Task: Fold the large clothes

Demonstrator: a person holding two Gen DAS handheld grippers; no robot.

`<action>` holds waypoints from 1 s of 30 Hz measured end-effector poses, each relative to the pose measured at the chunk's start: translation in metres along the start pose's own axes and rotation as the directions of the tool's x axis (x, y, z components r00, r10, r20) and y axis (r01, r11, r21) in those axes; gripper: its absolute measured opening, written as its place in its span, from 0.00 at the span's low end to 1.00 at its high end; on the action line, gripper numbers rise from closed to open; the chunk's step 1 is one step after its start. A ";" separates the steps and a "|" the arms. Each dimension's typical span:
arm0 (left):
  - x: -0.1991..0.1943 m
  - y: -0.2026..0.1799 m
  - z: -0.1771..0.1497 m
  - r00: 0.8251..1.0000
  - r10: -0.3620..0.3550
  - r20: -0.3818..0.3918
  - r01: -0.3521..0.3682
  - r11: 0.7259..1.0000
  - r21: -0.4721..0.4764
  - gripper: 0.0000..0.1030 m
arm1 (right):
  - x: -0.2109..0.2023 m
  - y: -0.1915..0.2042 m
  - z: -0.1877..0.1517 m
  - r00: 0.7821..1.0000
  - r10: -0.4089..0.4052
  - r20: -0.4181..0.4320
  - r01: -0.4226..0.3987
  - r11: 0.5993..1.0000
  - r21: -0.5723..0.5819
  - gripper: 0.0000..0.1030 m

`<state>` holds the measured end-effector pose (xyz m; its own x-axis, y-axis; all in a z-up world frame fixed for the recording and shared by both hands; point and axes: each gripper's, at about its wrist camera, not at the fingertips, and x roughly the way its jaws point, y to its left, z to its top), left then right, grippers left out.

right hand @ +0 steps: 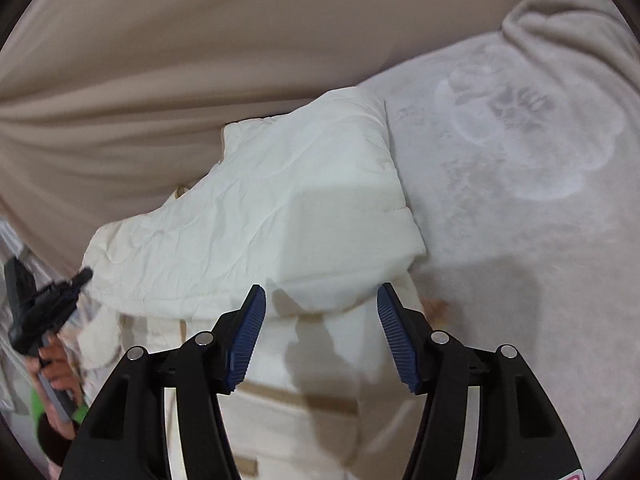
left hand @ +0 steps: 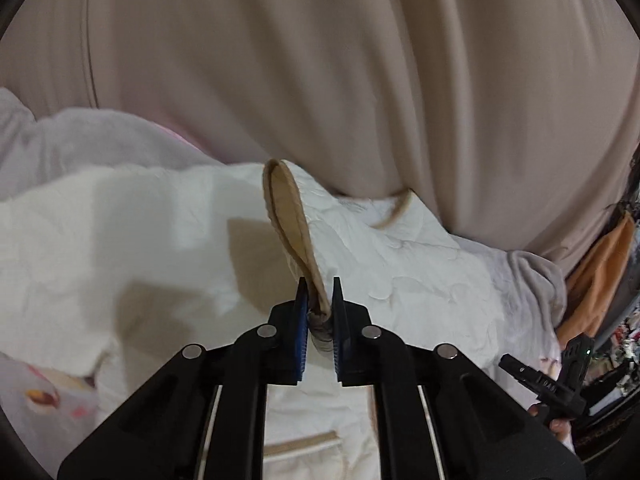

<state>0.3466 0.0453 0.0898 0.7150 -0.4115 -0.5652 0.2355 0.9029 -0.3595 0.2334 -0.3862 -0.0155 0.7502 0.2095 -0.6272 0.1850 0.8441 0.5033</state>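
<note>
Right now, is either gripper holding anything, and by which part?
The left gripper is shut on the white garment, pinching its tan-trimmed edge. The right gripper is open over the same garment, holding nothing.

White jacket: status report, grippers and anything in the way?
Left gripper shut on the tan-lined cuff. Right gripper open, empty, over white jacket. Nothing in the way.

Both wrist cams angled down, close over white garment [left hand: 160,220]; both share it, beige curtain [left hand: 320,60].
</note>
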 end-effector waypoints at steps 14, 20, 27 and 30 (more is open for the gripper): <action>0.080 0.067 -0.041 0.980 0.165 -0.114 -0.171 0.984 -0.051 0.10 | 0.033 0.027 -0.002 0.991 -0.134 0.026 0.137 0.982 -0.131 0.03; 0.087 0.063 -0.045 0.978 0.185 -0.100 -0.188 0.982 -0.025 0.11 | 0.041 0.017 -0.004 0.970 -0.241 0.022 0.241 0.953 -0.181 0.00; 0.085 0.062 -0.048 0.979 0.191 -0.076 -0.193 0.981 -0.019 0.12 | -0.021 0.034 -0.002 0.968 -0.165 0.191 0.194 0.970 -0.146 0.08; 0.082 0.058 -0.050 0.975 0.213 -0.061 -0.213 0.977 -0.001 0.13 | -0.015 0.057 0.010 0.978 -0.108 0.177 0.144 0.969 -0.200 0.08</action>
<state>0.3861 0.0577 -0.0148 0.7071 -0.2165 -0.6732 0.0768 0.9698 -0.2313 0.2390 -0.3465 0.0290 0.8264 0.0260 -0.5625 0.1601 0.9469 0.2789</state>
